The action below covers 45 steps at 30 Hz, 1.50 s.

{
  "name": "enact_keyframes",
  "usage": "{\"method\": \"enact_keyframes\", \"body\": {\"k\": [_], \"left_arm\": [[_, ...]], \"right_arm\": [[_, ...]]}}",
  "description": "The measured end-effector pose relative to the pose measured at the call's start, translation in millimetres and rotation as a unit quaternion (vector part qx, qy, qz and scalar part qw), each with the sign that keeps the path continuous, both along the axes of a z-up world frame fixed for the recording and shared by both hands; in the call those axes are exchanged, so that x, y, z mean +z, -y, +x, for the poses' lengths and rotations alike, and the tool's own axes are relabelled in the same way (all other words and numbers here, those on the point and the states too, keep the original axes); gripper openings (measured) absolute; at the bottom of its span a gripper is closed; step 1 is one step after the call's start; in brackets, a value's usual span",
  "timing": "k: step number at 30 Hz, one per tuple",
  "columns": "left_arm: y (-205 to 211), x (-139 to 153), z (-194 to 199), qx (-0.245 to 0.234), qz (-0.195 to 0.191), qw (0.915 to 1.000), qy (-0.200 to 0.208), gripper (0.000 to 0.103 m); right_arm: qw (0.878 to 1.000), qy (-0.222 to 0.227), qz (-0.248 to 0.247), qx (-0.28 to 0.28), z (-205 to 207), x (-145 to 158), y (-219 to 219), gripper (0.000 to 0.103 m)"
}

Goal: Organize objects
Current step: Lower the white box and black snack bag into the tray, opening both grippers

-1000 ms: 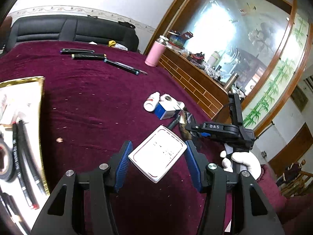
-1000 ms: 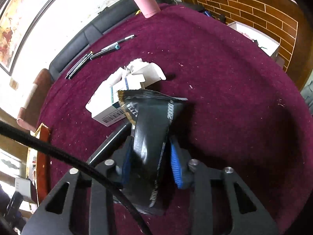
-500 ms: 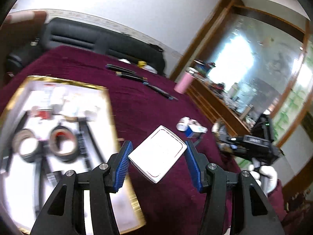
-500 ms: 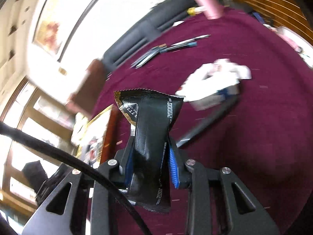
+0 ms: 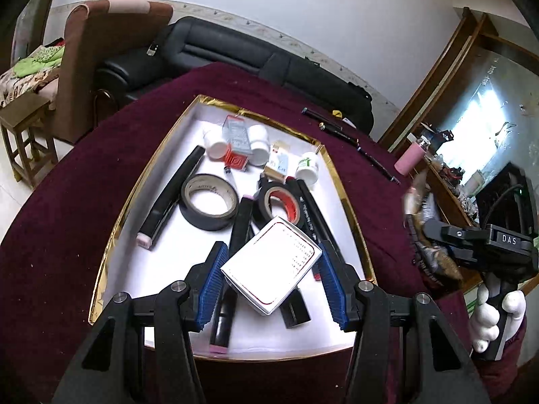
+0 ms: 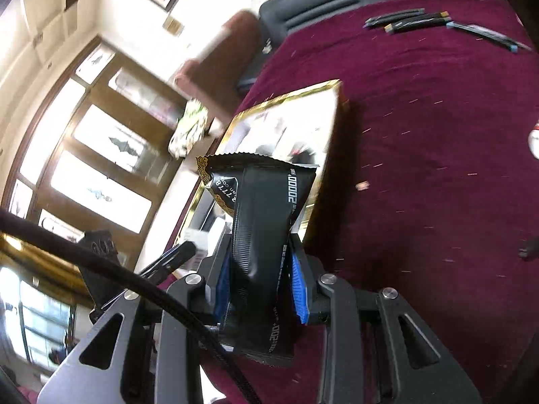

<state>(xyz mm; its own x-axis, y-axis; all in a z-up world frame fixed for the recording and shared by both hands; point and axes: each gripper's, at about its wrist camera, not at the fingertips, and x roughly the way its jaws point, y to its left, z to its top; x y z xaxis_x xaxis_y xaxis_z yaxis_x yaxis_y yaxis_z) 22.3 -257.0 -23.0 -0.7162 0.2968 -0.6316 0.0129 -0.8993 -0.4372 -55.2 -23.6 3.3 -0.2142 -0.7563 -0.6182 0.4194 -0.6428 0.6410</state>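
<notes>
- I judge I am mid-delivery: both loads are headed for the tray (image 5: pixel 347 202), which already holds tape rolls, pens and small bottles.
- My left gripper (image 5: pixel 271 281) pinches the white tin (image 5: pixel 271 267) by opposite corners, above the tray's near end.
- My right gripper (image 6: pixel 257 282) squeezes the black packet (image 6: pixel 261 232) upright, beside the tray's gold edge.
- Next: lower each over bare floor, then let go.

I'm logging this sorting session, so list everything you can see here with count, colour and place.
tray: one, gold-rimmed, white inside, on the maroon table
tape rolls: two, black, in tray
white bottles: about four, tray's far end
pens: several, dark, table's far edge
pink flask: one, sideboard edge
white box: one, in left hand-held gripper
black packet: one, in right hand-held gripper
gloved hand: one, white
</notes>
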Motion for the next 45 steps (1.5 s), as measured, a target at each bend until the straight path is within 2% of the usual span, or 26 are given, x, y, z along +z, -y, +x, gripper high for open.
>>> {"method": "enact_keyframes", "body": {"k": [7,11,15,21,30,37,39,45], "left_arm": [[-5,-15,-14,0.000,-0.016,0.9998,0.012,0.049],[-3,-17,-15,0.006,-0.028,0.9995,0.016,0.050],[-8,-21,-15,-0.005,-0.049,0.9986,0.016,0.052],[-18,-23,-16,-0.019,-0.066,0.9973,0.024,0.056],[4,-8,-6,-0.013,-0.017,0.9997,0.009,0.056],[36,16,11,0.025,0.034,0.9980,-0.048,0.056],[44,20,16,0.033,0.058,0.9960,-0.060,0.061],[33,29,14,-0.006,0.099,0.9927,-0.068,0.064]], "right_arm": [[0.998,0.017,0.039,0.047,-3,-24,62,0.029],[0.996,0.022,0.065,0.057,-4,-36,82,0.029],[0.994,0.017,0.100,0.047,0,-45,86,0.029],[0.989,0.002,0.143,0.035,7,-40,88,0.032],[0.988,-0.012,0.153,0.015,5,-26,79,0.035],[0.994,-0.022,0.106,-0.018,1,-12,64,0.040],[0.995,-0.024,0.098,-0.021,2,-8,60,0.040],[0.996,-0.018,0.080,-0.047,3,-11,25,0.040]]}}
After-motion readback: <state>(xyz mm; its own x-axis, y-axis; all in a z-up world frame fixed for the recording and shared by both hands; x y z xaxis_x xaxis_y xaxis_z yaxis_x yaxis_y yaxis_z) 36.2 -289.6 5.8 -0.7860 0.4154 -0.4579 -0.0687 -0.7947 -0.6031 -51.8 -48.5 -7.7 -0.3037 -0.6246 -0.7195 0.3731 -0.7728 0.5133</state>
